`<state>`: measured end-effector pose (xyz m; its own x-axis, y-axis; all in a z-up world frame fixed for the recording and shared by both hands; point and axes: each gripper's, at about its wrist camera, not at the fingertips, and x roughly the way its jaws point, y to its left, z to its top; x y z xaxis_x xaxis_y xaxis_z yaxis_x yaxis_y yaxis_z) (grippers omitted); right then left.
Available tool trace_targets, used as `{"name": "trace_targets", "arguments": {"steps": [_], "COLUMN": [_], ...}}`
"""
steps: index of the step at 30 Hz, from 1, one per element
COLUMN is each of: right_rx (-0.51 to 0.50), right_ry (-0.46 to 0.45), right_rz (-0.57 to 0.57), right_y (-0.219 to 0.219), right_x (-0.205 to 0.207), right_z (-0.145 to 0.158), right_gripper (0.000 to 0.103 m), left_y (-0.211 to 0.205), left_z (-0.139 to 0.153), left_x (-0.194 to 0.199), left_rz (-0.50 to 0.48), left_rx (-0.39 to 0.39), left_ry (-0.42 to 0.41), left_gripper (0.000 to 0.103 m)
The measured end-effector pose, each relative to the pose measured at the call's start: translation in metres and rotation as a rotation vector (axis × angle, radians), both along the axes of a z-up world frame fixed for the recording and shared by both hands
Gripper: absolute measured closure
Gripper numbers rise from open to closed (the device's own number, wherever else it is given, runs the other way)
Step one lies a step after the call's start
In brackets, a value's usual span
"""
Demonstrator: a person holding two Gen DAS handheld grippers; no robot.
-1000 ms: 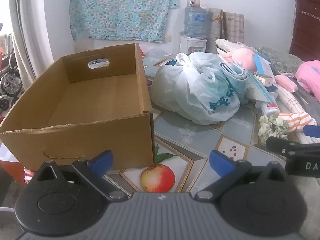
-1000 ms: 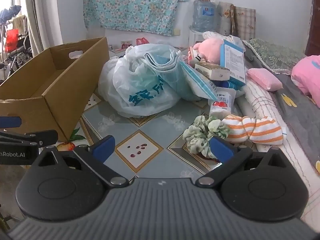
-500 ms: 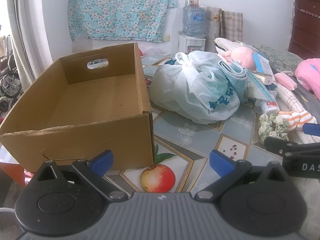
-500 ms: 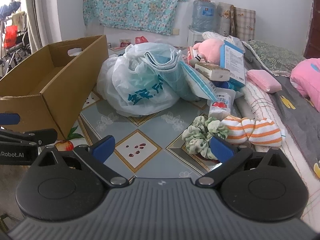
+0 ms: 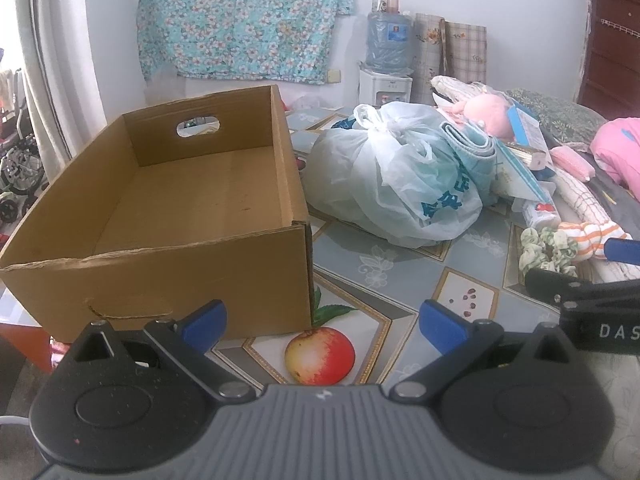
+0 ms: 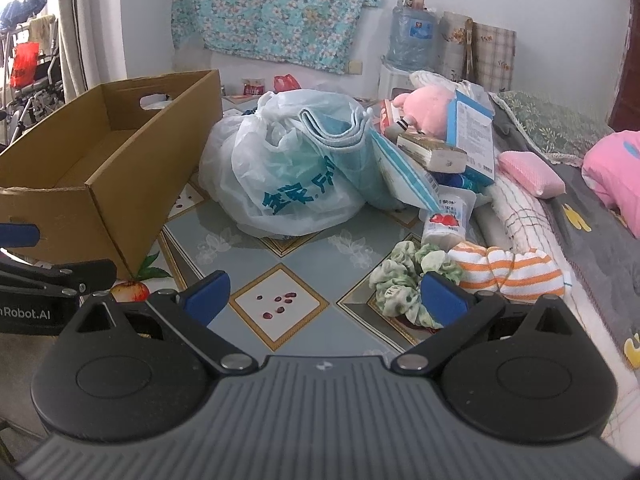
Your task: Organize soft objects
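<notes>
- Left tongs [image 5: 322,322], bottom of frame: blue-tipped jaws spread wide, nothing between them.
- Cardboard box [image 5: 192,240], left centre: open-topped, empty, standing on the patterned table [image 5: 400,272].
- Tied plastic bag [image 5: 396,184], centre: just right of the box.
- Green scrunchie [image 5: 546,248], right edge: touching an orange-striped sock [image 5: 588,236].
- Right tongs [image 5: 592,276], lower right: partly visible.

right claw [image 5: 600,292] body: "DAS" | left claw [image 6: 40,280] body: "nRobot.AI" | plastic bag [image 6: 288,184]: blue Chinese print, not legible
</notes>
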<state>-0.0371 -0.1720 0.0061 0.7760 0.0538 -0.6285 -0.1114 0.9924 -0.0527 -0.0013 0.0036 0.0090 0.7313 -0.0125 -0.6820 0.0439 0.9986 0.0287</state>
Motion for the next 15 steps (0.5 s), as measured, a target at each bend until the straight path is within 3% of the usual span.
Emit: {"name": "trace_targets", "arguments": {"steps": [15], "right_rx": [-0.006], "right_ry": [0.004], "right_rz": [0.015], "right_y": [0.0064], "right_x": [0.0026], "right_z": [-0.0011], "right_gripper": [0.001], "left_y": [0.0056], "left_z": [0.0005], "left_x": [0.0008], "left_rz": [0.012], "left_rx": [-0.003], "left_ry": [0.004], "left_gripper": [0.0]}}
